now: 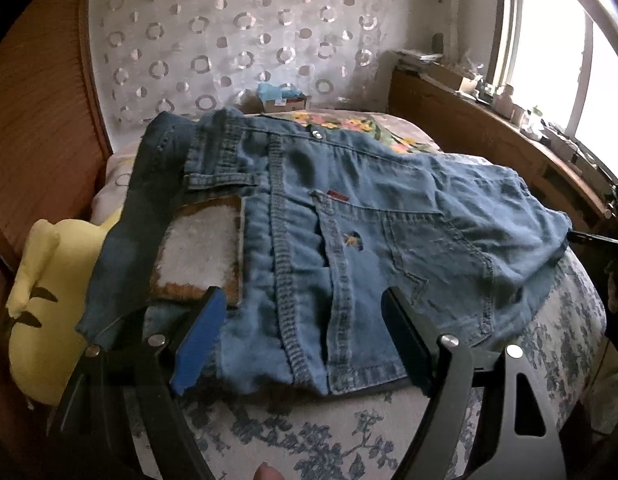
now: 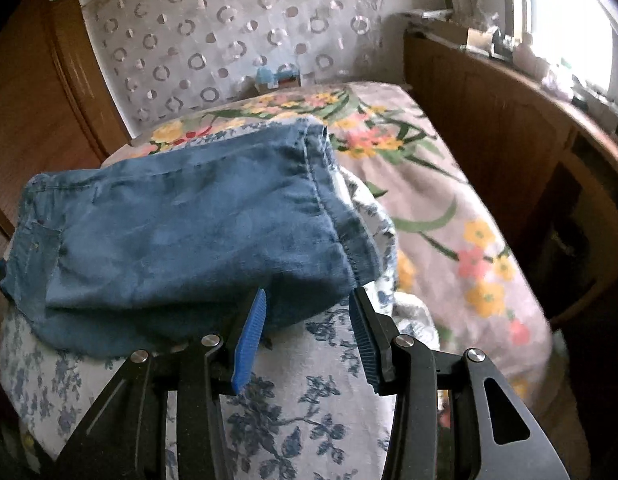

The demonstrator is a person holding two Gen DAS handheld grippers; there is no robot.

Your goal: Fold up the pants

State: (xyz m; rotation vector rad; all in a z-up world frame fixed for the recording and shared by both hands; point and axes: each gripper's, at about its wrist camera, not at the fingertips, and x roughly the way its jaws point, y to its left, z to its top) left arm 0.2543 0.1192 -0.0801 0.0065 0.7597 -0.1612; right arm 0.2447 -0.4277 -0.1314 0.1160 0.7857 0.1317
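Already folded, jeans (image 1: 349, 216) overhang the floral bedspread's (image 1: 309, 440) edge.

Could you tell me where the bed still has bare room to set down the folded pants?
Free: the blue-flowered cover in front of the jeans, and the pink flowered blanket between the jeans' hem and the wooden ledge. Crowded: the left edge, where a yellow plush toy lies beside the jeans.

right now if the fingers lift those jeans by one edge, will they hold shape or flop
Probably flop: the jeans lie creased and drape over the bed's edge. Likely light for denim, since the cloth looks thin. The ribbed fingers should grip it fine.
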